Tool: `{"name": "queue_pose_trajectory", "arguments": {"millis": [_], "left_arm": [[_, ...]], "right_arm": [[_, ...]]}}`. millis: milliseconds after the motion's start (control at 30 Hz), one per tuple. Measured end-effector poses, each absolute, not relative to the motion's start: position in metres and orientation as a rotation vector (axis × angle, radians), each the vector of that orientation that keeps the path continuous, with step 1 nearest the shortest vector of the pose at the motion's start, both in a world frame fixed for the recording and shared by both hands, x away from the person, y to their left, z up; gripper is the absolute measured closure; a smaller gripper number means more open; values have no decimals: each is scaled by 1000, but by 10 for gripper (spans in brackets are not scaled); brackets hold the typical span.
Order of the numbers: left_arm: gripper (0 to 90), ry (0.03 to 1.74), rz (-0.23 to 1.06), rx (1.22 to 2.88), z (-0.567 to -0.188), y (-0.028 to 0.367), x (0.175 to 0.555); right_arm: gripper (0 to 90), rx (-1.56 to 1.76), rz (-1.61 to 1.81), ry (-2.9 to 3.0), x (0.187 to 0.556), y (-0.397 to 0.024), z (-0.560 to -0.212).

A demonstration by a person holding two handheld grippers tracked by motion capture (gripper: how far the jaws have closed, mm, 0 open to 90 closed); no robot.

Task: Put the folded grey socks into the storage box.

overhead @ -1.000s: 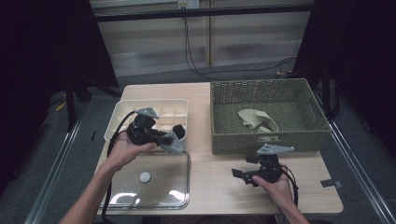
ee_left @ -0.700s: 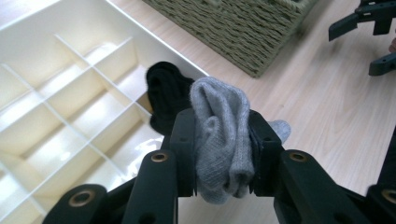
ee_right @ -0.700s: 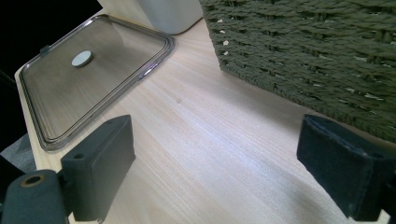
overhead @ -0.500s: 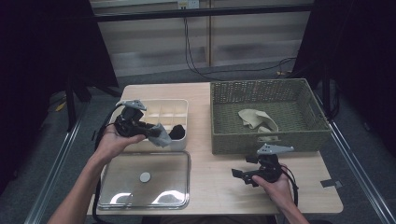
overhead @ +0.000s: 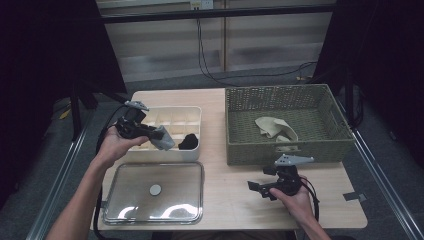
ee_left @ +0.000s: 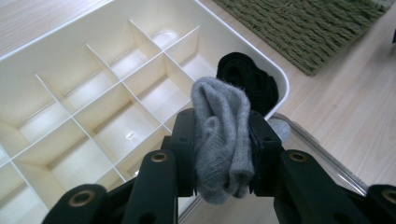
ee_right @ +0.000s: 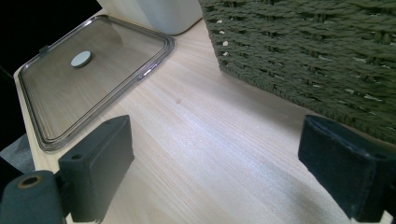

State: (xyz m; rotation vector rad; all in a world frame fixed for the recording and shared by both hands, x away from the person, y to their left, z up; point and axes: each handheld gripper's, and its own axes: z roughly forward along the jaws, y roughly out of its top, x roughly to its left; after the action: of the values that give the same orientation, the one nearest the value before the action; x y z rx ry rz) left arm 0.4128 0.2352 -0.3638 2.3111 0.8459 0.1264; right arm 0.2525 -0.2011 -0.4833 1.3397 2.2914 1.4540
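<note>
Grey sock (ee_left: 222, 140): fuzzy knit, folded into thick wad, clamped between jaws of left gripper (overhead: 159, 138), hanging over front cells of white divider box (overhead: 196, 112). Black sock (ee_left: 250, 81) balled up in box's corner cell, other cells bare. Wicker basket (overhead: 240, 135) holds beige cloth (overhead: 274, 127), crumpled, can't tell what garment. Clear lid (overhead: 195, 200) lies flat on table (overhead: 230, 195) in front of box. Right gripper (overhead: 256, 189) resting on table by basket, jaws spread wide, nothing between. Grey sock's lower end tucked behind jaws.

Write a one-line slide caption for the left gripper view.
Left gripper clamps a folded grey sock above the white divided organizer, where a black sock fills one corner cell.
</note>
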Motion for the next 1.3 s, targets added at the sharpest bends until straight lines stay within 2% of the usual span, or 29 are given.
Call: {"name": "queue_pose_trajectory", "arguments": {"millis": [133,167,767,1033,1300], "left_arm": [[688,852,146,2330,-368,234,418],[688,819,149,2384,-369,232,421],[688,881,148,2428,-393,214,440],[688,863,194,2449,-398,203,439],[688,844,149,2493,-405,192,437]], "right_arm": [[101,1336,1453,2297,252,-200,-483],[100,1335,1452,2296,252,-201,-483],[98,1342,1452,2299,252,-200,-483],[93,1350,1445,2302,253,-200,-484],[89,1352,1443,2303,253,-200,-484]]}}
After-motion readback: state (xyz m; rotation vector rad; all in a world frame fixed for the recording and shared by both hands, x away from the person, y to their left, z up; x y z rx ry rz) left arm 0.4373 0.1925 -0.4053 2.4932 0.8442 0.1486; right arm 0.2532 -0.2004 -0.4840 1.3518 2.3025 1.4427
